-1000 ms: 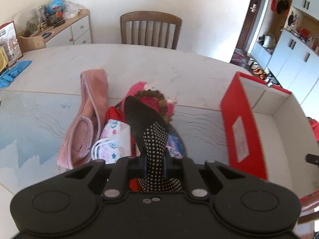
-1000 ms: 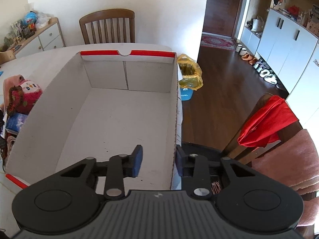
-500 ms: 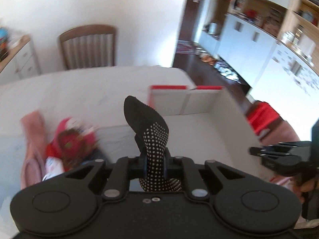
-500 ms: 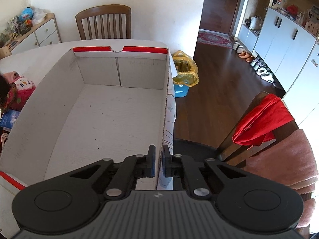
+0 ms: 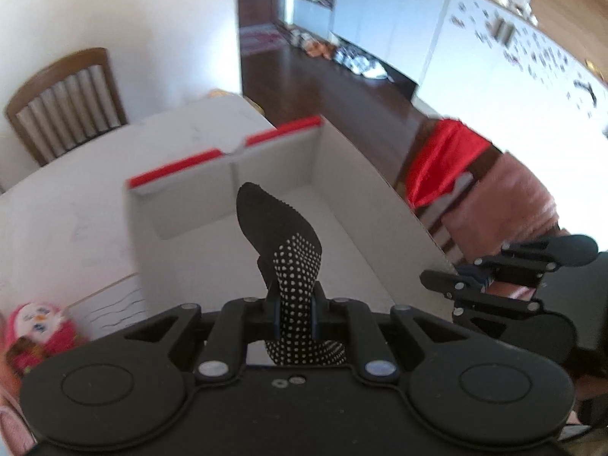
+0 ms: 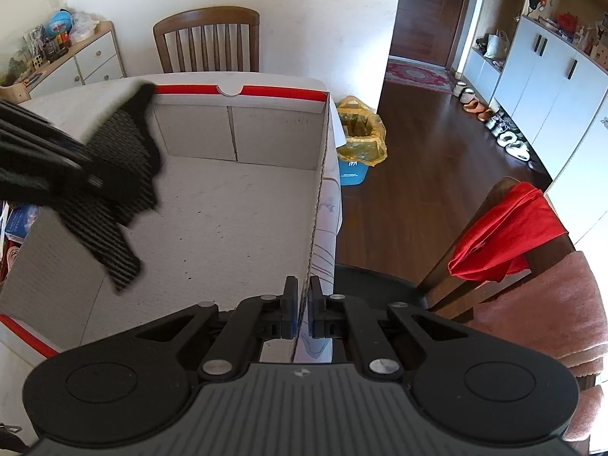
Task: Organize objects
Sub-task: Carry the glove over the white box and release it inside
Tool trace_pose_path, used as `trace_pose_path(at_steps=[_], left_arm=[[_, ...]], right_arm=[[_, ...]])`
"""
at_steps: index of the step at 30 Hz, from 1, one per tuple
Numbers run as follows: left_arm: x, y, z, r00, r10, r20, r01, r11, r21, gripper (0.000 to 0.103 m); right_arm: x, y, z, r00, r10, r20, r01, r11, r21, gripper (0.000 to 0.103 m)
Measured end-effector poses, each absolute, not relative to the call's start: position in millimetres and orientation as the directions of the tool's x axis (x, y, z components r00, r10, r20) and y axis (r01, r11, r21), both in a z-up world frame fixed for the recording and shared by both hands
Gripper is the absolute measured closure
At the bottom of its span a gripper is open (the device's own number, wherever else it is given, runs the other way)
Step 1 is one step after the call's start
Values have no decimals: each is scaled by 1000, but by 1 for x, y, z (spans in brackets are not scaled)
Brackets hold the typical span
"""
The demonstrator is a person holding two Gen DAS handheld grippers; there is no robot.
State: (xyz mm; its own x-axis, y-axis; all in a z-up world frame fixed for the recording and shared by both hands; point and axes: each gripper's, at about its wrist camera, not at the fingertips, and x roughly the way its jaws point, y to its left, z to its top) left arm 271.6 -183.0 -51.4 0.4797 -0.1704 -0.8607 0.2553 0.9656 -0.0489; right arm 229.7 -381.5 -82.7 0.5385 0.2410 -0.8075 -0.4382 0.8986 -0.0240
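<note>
A black sock (image 5: 281,243) with white grip dots hangs in the air over an open cardboard box (image 5: 342,205), pinched near its cuff end between the closed jaws of the left gripper (image 5: 294,317); the toe end stands up toward 12 o'clock in the left wrist view. In the right wrist view the same sock (image 6: 121,174) drapes in from 9 o'clock, its loose end dangling above the bare floor of the box (image 6: 235,228). The right gripper (image 6: 300,313) is narrowed onto the box's right-hand wall at 6 o'clock, its two fingers on either side of the cardboard edge and apparently steadying the box on the table (image 5: 68,205). The sock looks light, soft and floppy, with nothing fragile about it; it folds under its own weight, so a pinch anywhere along the fabric should hold, and the rubbery dots likely keep it from slipping. A grip close to one end, as here, lets the rest hang free and fall where it is released. The cardboard wall appears thin and stiff enough to take a light squeeze, though a hard one could crease it. A pink plush toy (image 5: 36,332) lies outside the box at 8 o'clock in the left view, and a red cloth (image 6: 505,235) hangs over a chair at 3 o'clock in the right view
</note>
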Motion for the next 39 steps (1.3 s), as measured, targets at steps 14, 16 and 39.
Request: trace_pose_path(at_steps=[14, 16, 39], left_arm=[[313, -223, -113, 337, -141, -931, 356, 935, -13, 90], [316, -225, -118, 324, -146, -935, 364, 931, -19, 88], [313, -216, -115, 378, -167, -911, 342, 939, -30, 36]], right_arm=[[230, -382, -83, 532, 252, -808, -446, 895, -15, 98], [231, -382, -82, 531, 255, -808, -445, 895, -10, 98], [231, -382, -83, 529, 257, -809, -445, 895, -7, 98]])
